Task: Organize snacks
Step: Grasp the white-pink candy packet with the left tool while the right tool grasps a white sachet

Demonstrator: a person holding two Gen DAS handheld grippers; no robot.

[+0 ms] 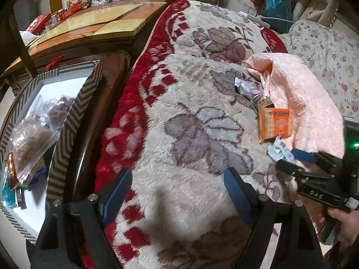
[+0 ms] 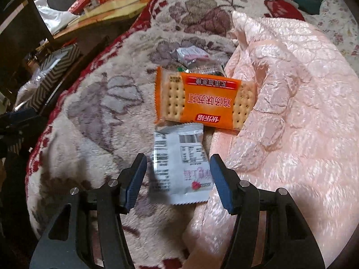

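Both looking steeply down along own tongs at the fleecy blanket [image 1: 190, 134]; right closer; shared ahead: orange cracker packet [image 2: 197, 100], pink quilt [image 2: 280, 112]

The blanket [image 2: 94, 116] is cream with mauve-grey flowers and a red checked border. An orange cracker packet [image 2: 199, 99] shows pale dotted biscuits beside a silver-white sachet [image 2: 179, 168] with pink print. The quilt [image 2: 291, 112] is glossy peach; the box [image 1: 65, 130] wears brown-and-cream chevrons.
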